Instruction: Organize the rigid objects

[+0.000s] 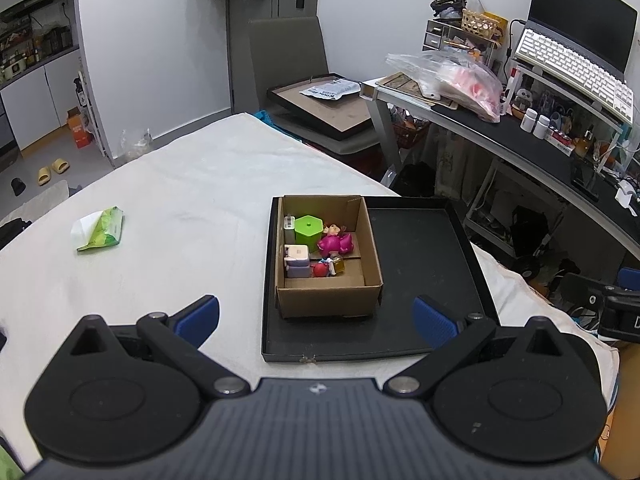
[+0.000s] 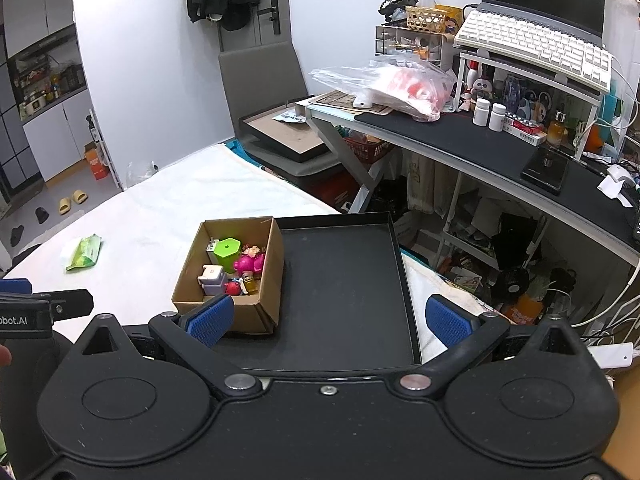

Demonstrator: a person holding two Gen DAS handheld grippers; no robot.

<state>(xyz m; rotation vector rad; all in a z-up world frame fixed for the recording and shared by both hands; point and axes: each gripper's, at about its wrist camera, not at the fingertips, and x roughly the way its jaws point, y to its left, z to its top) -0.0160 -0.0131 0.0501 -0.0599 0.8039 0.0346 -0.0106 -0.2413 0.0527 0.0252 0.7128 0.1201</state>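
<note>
Both grippers spread wide, nothing between the pads. Left gripper [image 1: 316, 322] sits low centre of the left wrist view, blue pads over the near end of the black tray [image 1: 420, 280]. Right gripper [image 2: 328, 320] likewise in its own view, left pad overlapping the near corner of the cardboard box [image 2: 256, 312] in the picture; contact unclear. Box stands inside the tray, against its left wall, mid frame in both views; the rest of the tray floor is bare. In the box: green hexagonal container [image 1: 308, 229] at the far end, white plug adapter [image 1: 289, 225] just left of it, pink figure [image 1: 336, 242] to its right, white-and-lilac charger block [image 1: 297, 261] nearer, red ball [image 1: 319, 270] and small yellow bottle [image 1: 338, 266] beside that. Tray lies on a white cloth surface [image 1: 180, 200]. Green packet [image 1: 102, 230] lies on the cloth well left of the tray, mid left of frame. Desk with keyboard [image 1: 576, 74] upper right.
</note>
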